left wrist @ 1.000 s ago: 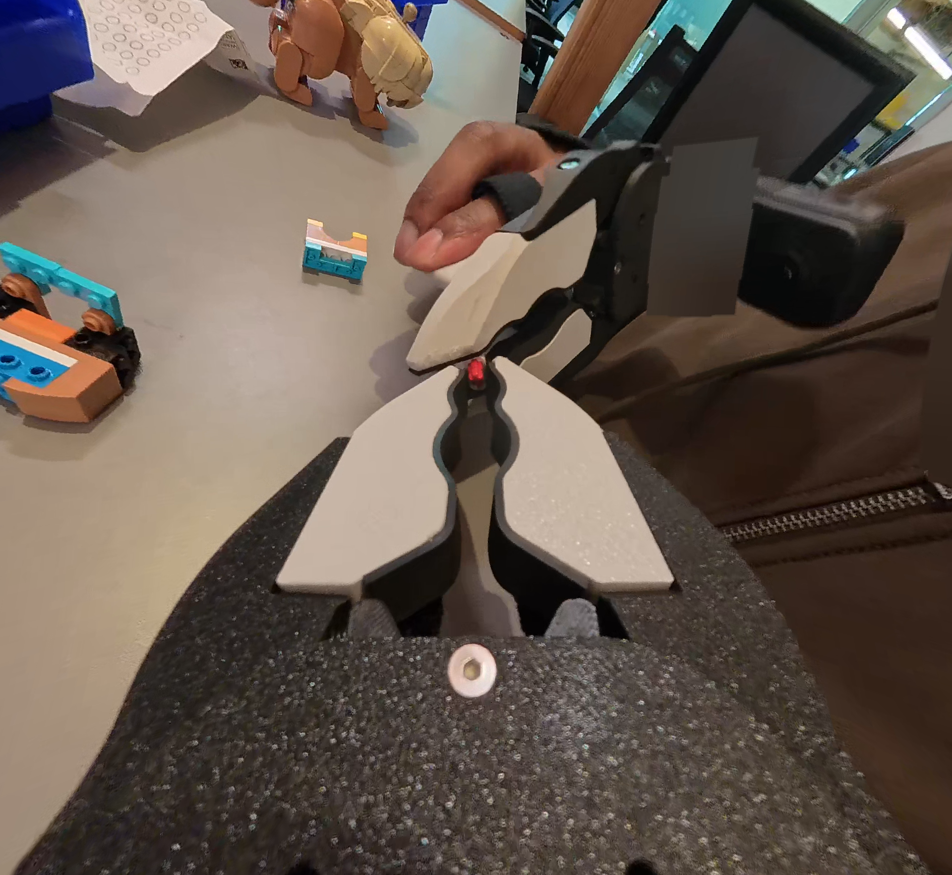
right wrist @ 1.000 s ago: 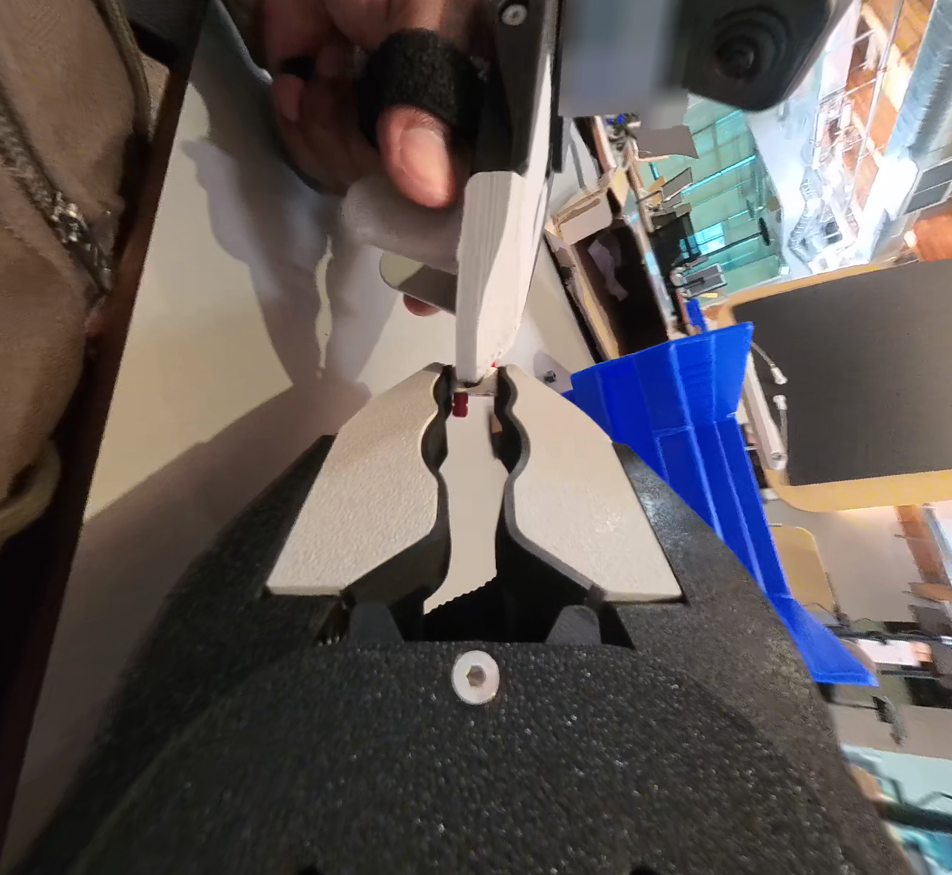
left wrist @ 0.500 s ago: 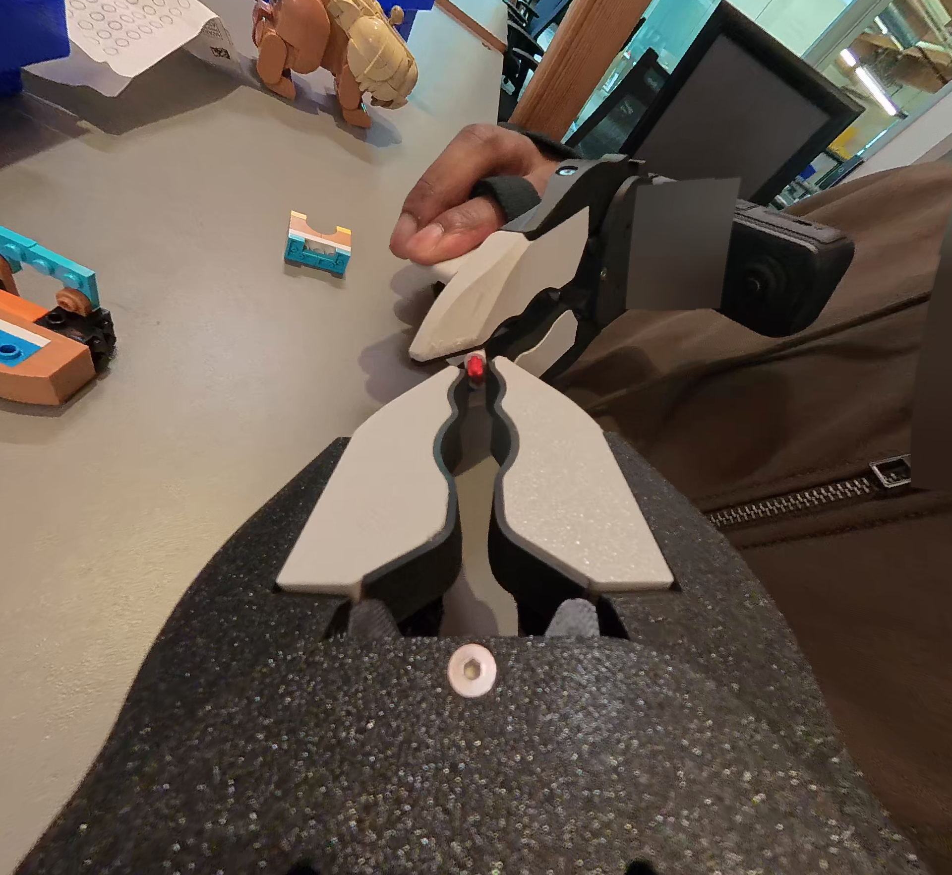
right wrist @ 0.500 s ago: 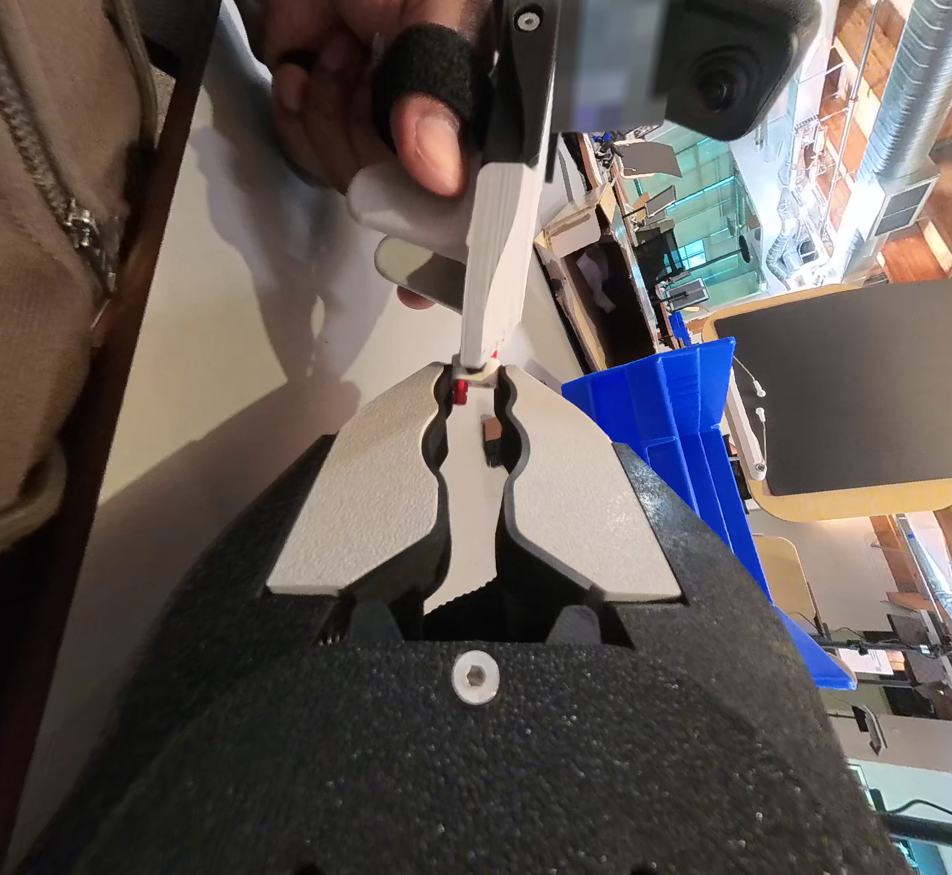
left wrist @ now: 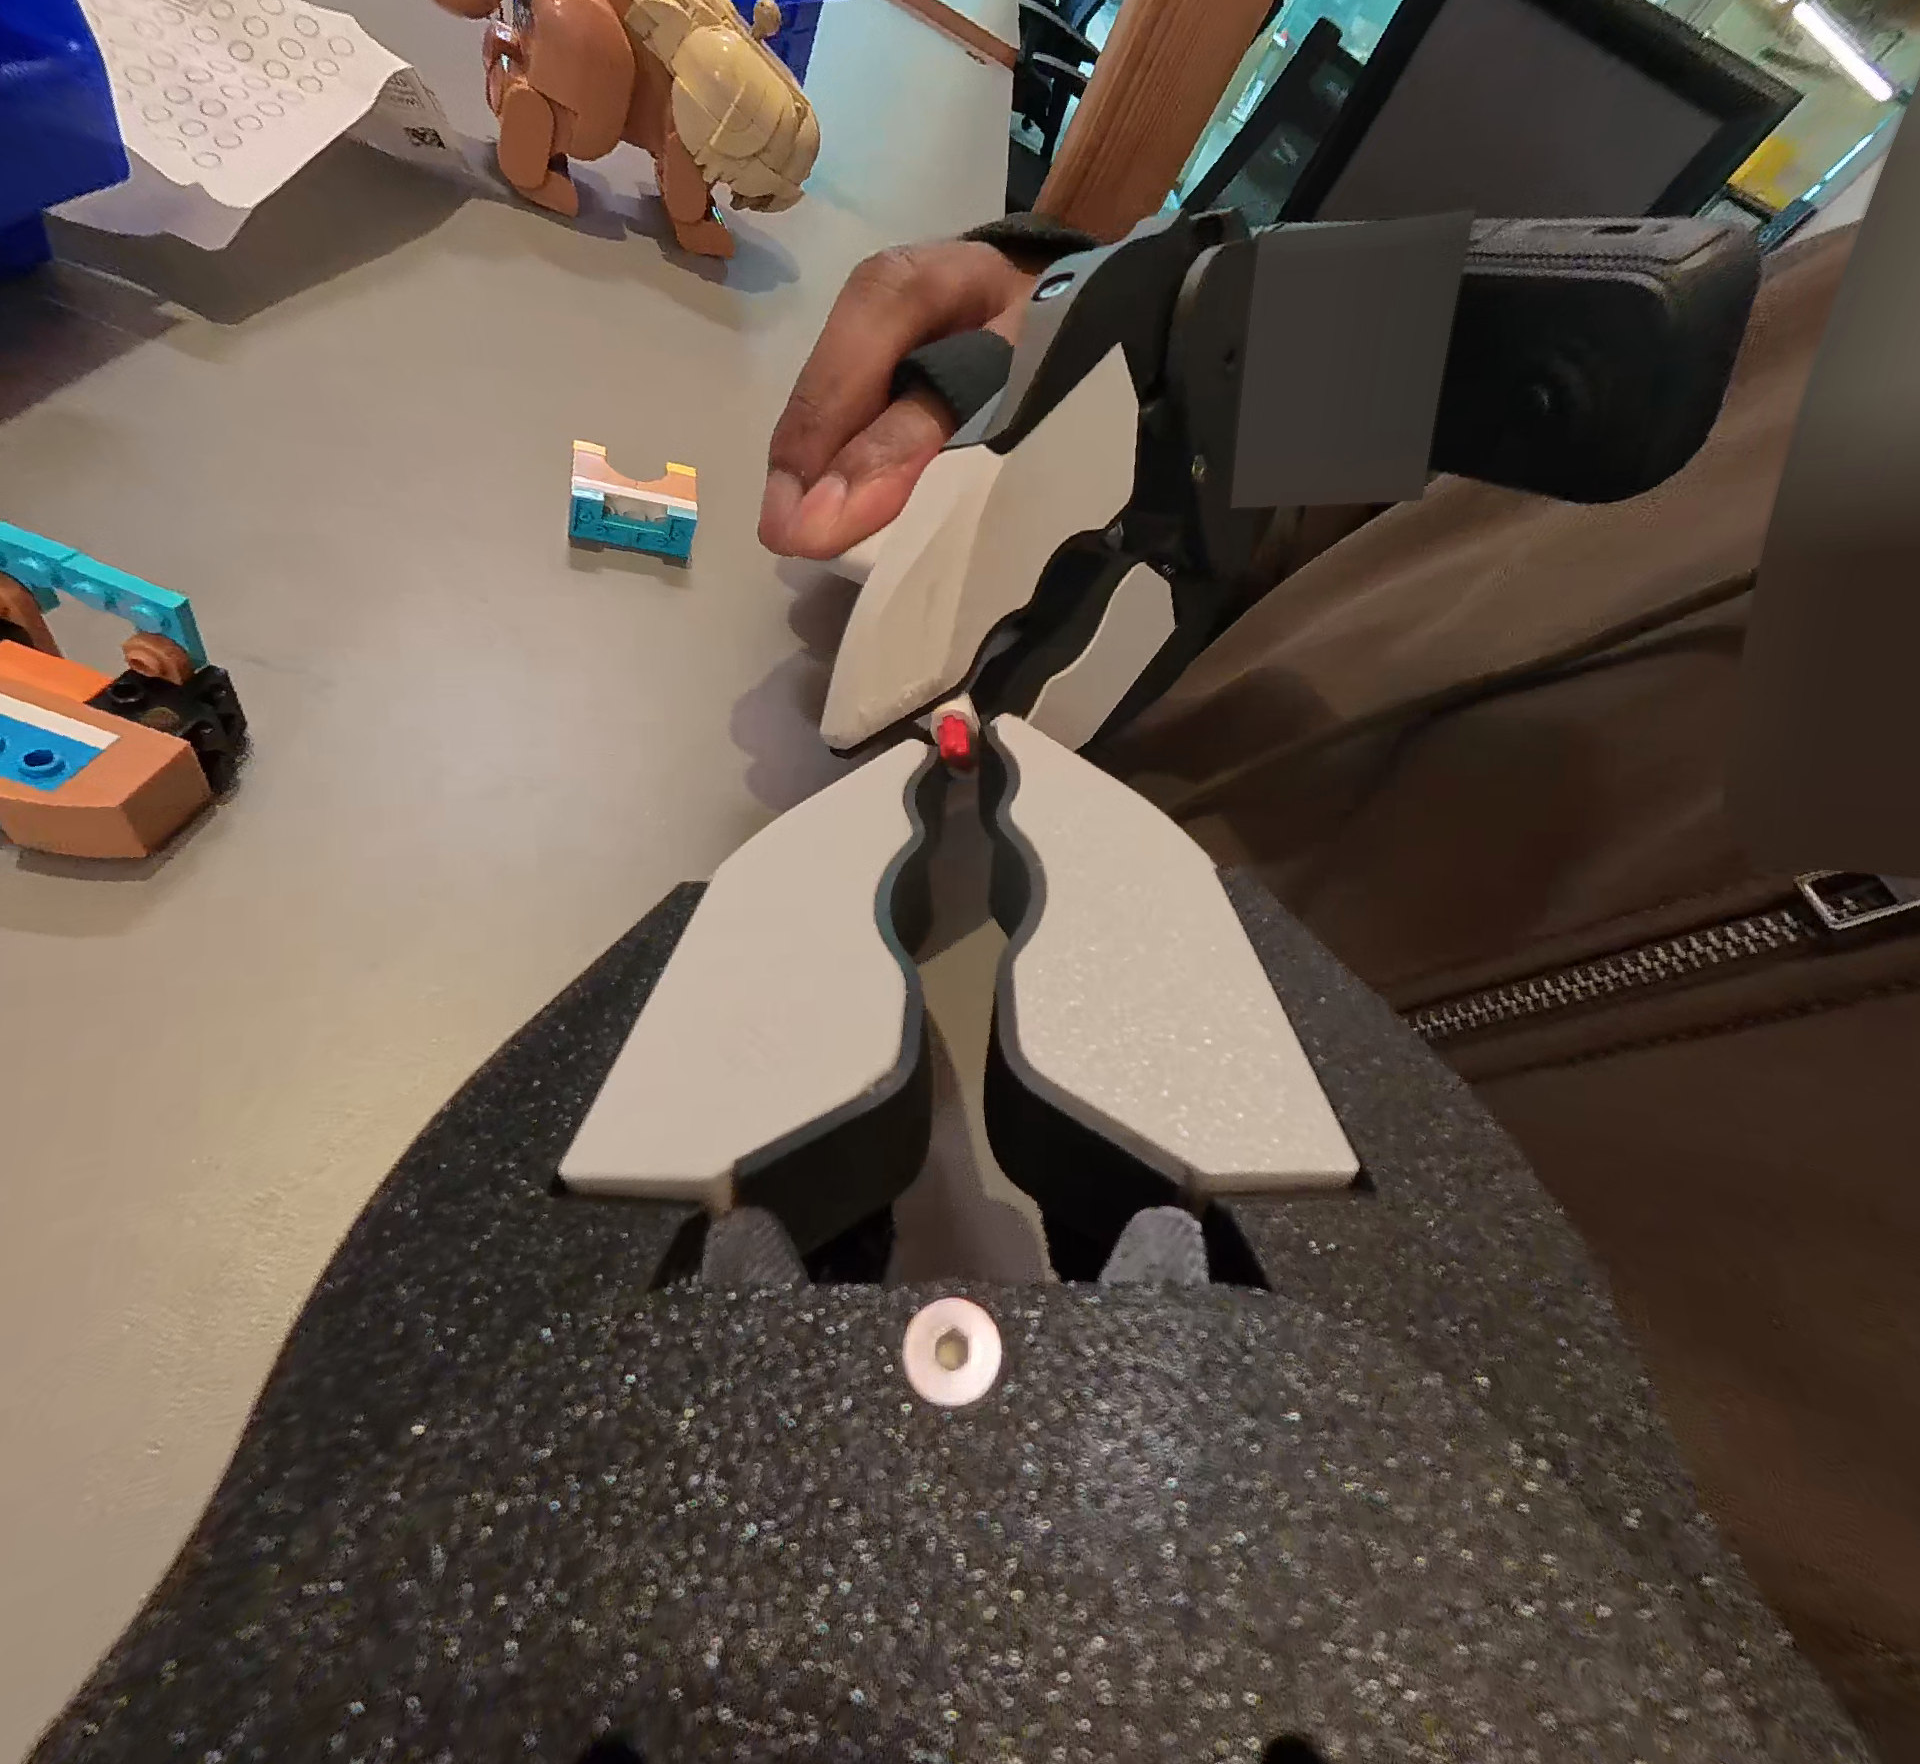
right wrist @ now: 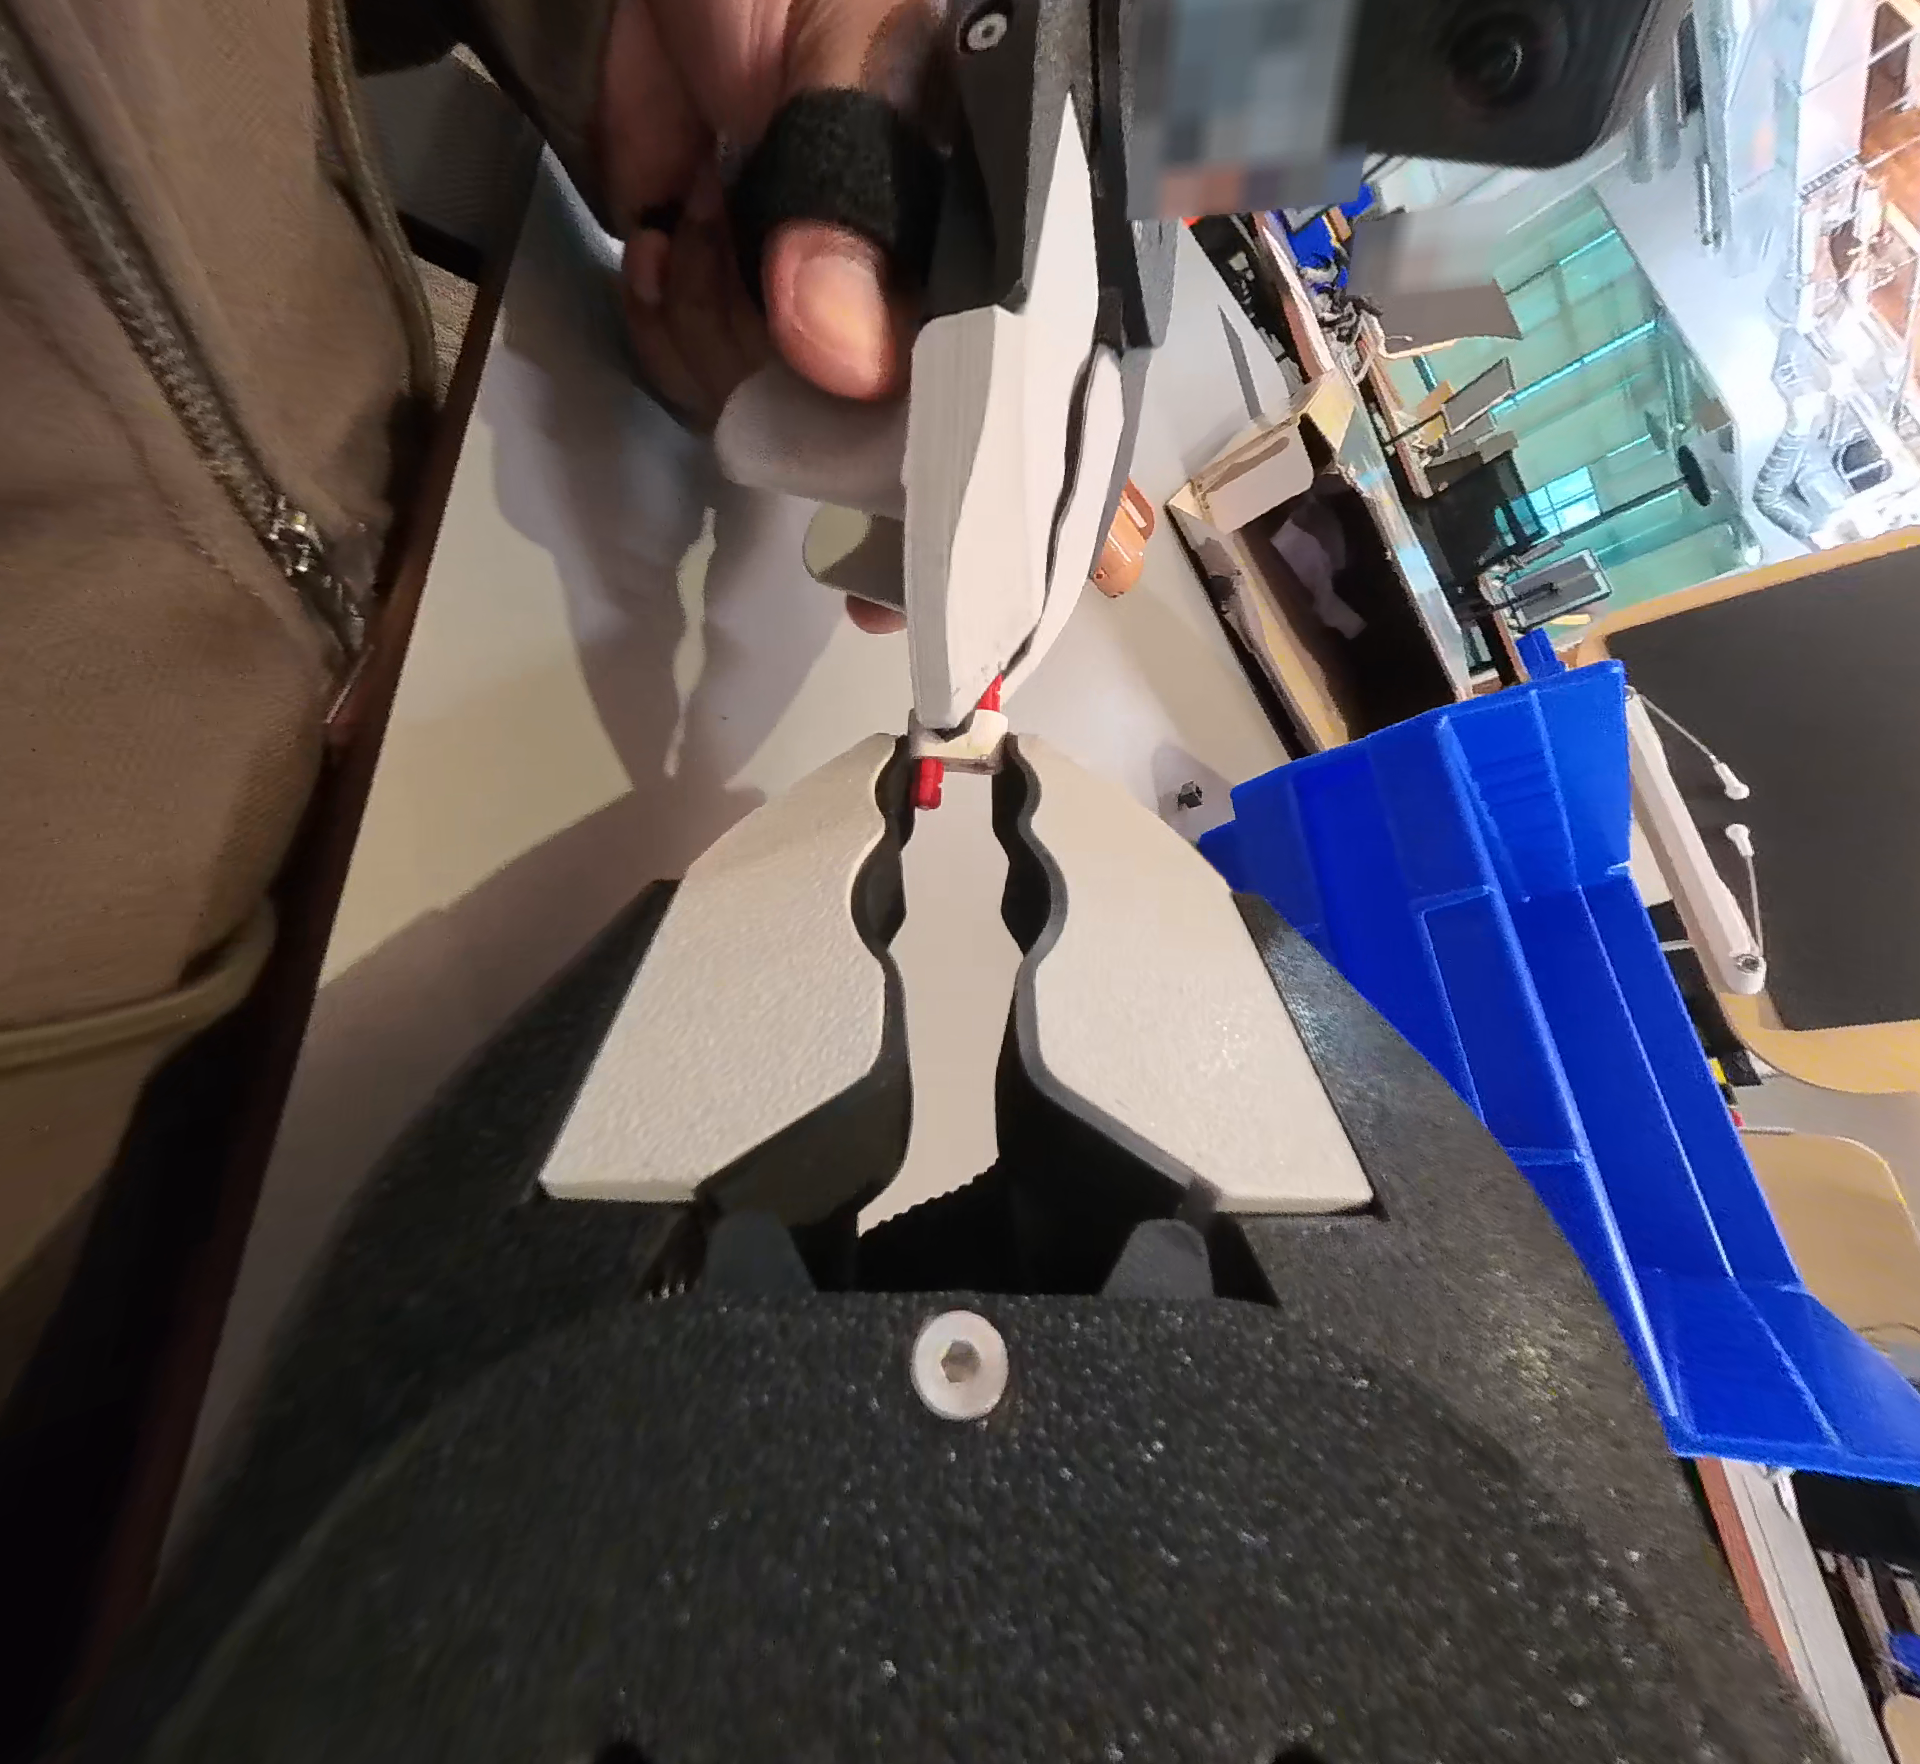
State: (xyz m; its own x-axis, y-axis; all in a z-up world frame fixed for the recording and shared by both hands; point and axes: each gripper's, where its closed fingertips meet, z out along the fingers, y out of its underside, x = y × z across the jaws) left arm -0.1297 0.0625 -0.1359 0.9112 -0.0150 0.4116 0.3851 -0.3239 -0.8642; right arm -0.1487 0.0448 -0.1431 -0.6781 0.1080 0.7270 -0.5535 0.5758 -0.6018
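Red plastic peg piece (left wrist: 954, 744) sits clamped between the tips of the left gripper (left wrist: 958, 758), whose fingers (left wrist: 774, 997) are clenched on it. The right gripper (right wrist: 954, 758) grasps a small white brick piece (right wrist: 971, 744) joined to the red one, tip to tip with the left.

Left wrist view only: beyond and left of the fingers, on the grey surface (left wrist: 416, 779), lie a small teal-and-tan brick block (left wrist: 632, 514), a tan brick-built animal (left wrist: 644, 83), an orange-and-blue brick vehicle (left wrist: 94, 748) and a printed paper sheet (left wrist: 208, 62).

Right wrist view only: a blue plastic bin (right wrist: 1558, 1039) stands right of the fingers, and the white piece shows clearly.
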